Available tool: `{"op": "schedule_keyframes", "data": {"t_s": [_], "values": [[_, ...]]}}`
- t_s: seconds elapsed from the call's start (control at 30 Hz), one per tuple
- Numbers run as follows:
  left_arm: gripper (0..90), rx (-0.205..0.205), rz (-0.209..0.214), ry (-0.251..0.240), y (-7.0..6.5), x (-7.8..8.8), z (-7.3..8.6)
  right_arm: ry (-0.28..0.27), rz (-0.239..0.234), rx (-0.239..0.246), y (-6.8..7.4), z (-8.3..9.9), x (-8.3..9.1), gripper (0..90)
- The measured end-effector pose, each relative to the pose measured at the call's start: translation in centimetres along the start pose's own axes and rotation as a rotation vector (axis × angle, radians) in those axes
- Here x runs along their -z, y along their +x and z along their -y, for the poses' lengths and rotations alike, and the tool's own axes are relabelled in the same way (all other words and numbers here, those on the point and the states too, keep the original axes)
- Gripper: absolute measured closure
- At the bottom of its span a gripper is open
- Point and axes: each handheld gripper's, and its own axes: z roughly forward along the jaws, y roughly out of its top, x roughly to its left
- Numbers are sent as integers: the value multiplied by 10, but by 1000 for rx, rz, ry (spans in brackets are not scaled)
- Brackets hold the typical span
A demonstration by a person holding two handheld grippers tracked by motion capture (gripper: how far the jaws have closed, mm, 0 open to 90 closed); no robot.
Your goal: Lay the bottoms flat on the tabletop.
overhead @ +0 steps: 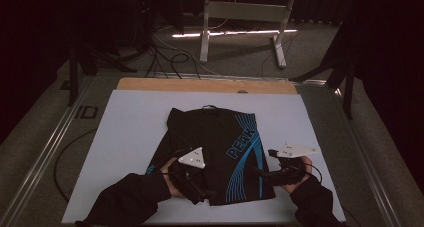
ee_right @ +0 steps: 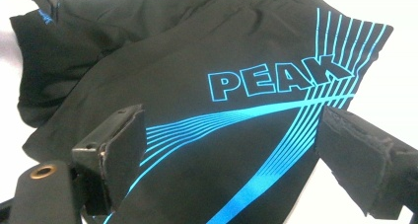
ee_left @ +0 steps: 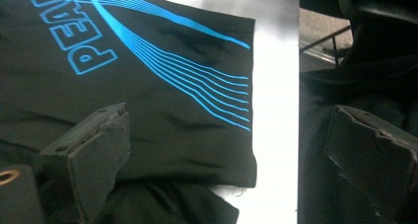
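Note:
A pair of black shorts [overhead: 215,147] with blue curved stripes and the word PEAK lies folded on the white board [overhead: 130,132]. My left gripper [overhead: 199,189] hovers over the near left corner of the shorts, jaws wide apart, nothing pinched. In the left gripper view the shorts [ee_left: 148,86] spread below the open left gripper [ee_left: 226,115], their hem corner near the middle. My right gripper [overhead: 267,174] sits at the near right edge of the cloth. In the right gripper view the shorts [ee_right: 197,61] lie beneath the right gripper [ee_right: 231,113], which is also open and holds nothing.
A wooden strip [overhead: 200,85] borders the board's far edge. Metal rails [overhead: 45,147] run along both sides of the table. Beyond it, a white frame stand [overhead: 240,17] and loose cables [overhead: 165,57] are on the floor. Bare white board surrounds the shorts.

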Motion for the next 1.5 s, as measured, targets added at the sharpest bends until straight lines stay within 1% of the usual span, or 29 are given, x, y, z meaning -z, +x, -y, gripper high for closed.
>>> {"op": "schedule_keyframes", "data": {"t_s": [0.03, 0.07, 0.1, 0.13, 0.27, 0.3, 0.33, 0.4, 0.43, 0.57, 0.73, 0.77, 0.83, 0.87, 0.93, 1.1, 1.23, 1.27, 1.3, 1.33, 1.47, 1.5], "values": [[29, 3, -2, -1, 2, 2, 0, 0, -9, 2, -1, -1, -1, 112], [23, 5, -13, -4, 3, 3, 1, -2, -11, 4, -1, -2, -2, 110], [19, 9, -16, -6, 5, 5, 2, -4, -11, 4, -1, -3, -3, 107], [19, 9, -21, -8, 7, 7, 2, -4, -26, 4, -2, -4, -4, 96], [19, 23, -54, -18, 13, 14, 3, -20, -25, 17, -3, -8, -6, 91], [19, 25, -59, -20, 15, 16, 4, -21, -19, 17, -3, -10, -6, 91], [19, 26, -73, -22, 16, 18, 4, -22, -21, 17, -4, -11, -6, 91], [19, 34, -79, -28, 19, 22, 5, -22, -7, 25, -5, -14, -8, 91], [19, 35, -89, -27, 21, 24, 6, -20, -10, 28, -6, -15, -8, 91], [22, 46, -104, -32, 29, 30, 9, -34, -1, 37, -9, -20, -11, 91], [23, 68, -130, -34, 39, 36, 13, -45, -4, 48, -13, -26, -16, 92], [22, 73, -140, -33, 41, 37, 14, -46, 3, 49, -13, -27, -17, 92], [23, 80, -147, -38, 46, 40, 15, -45, 4, 49, -15, -30, -19, 92], [23, 87, -153, -41, 48, 42, 15, -43, 11, 60, -16, -32, -20, 92], [23, 96, -168, -48, 53, 44, 16, -48, 8, 60, -18, -35, -22, 92], [23, 125, -199, -55, 67, 51, 19, -52, 19, 68, -24, -43, -30, 93], [24, 143, -221, -59, 76, 54, 21, -64, 32, 64, -30, -50, -36, 93], [25, 143, -221, -59, 76, 54, 21, -64, 32, 64, -30, -50, -36, 93], [25, 151, -231, -59, 79, 56, 22, -64, 35, 63, -32, -51, -38, 93], [25, 155, -231, -60, 81, 56, 22, -63, 41, 59, -36, -53, -41, 93], [25, 176, -249, -68, 89, 58, 24, -59, 53, 47, -42, -57, -47, 93], [25, 177, -251, -66, 91, 59, 24, -65, 56, 43, -45, -57, -49, 93]]}}
